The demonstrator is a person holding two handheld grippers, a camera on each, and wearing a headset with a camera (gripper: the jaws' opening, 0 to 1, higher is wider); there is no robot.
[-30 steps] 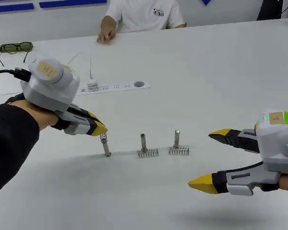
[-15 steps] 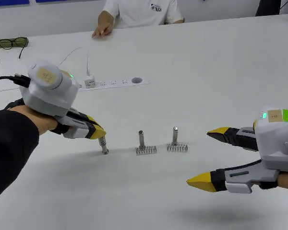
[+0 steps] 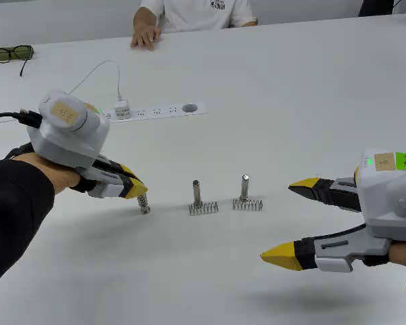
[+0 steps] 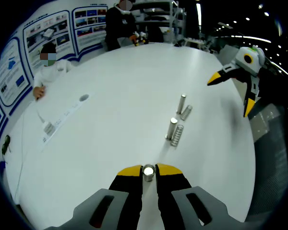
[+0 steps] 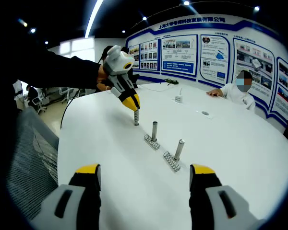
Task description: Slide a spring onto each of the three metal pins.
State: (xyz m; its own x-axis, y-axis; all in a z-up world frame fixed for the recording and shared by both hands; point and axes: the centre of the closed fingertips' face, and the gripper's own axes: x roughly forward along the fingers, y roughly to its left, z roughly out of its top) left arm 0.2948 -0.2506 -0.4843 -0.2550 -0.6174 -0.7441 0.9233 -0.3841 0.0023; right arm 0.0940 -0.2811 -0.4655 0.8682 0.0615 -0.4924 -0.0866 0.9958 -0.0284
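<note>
- My left tool [image 3: 139, 189] is pinched on the leftmost pin [image 3: 145, 209], spring [image 3: 143, 200] seemingly on it.
- Right tool [image 3: 281, 220] wide open, at 4 o'clock.
- Two loose springs [image 3: 203, 208] lie on the surface [image 3: 277, 101] by the other pins [image 3: 196, 191].

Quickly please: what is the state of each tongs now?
Left tongs: closed on the left pin, at its top.
Right tongs: open, empty.

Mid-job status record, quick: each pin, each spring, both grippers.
left pin: upright, top clamped by left gripper
fitted spring: coiled around left pin
middle pin: upright, bare
right pin: upright, bare
middle spring: lying at middle pin's base
right spring: lying at right pin's base
left gripper: closed on left pin
right gripper: open, holding nothing
</note>
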